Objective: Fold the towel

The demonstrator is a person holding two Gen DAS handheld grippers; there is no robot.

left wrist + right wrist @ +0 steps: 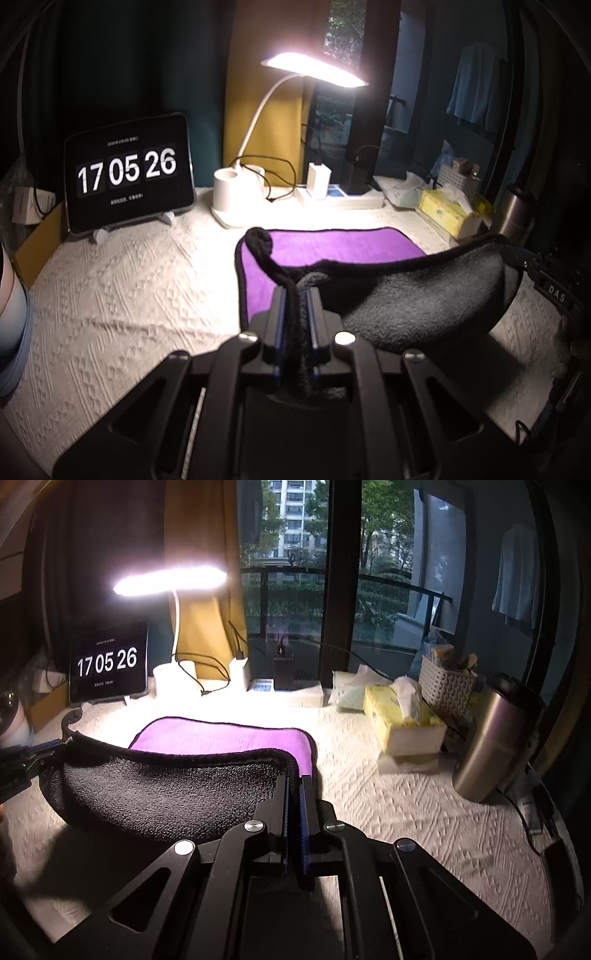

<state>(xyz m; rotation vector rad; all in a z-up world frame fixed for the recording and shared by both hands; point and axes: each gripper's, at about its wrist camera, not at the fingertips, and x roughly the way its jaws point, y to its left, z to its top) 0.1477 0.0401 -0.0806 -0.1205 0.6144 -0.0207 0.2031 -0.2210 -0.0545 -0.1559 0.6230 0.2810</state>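
Note:
The towel [332, 247] is purple on one face and dark grey on the other, with a black hem. Its far part lies flat on the white textured tablecloth [129, 295]. Its near edge is lifted and sags between the two grippers, grey side toward me. My left gripper [296, 291] is shut on the towel's left near corner. My right gripper [294, 779] is shut on the right near corner of the towel [221, 738]. The right gripper also shows at the right edge of the left wrist view [532, 264], and the left gripper at the left edge of the right wrist view [55, 744].
At the back stand a tablet clock [129, 173], a lit white desk lamp [240, 199], a power strip [343, 199], tissue boxes [402, 720], a white basket [447, 690] and a steel tumbler [491, 746]. A window lies beyond.

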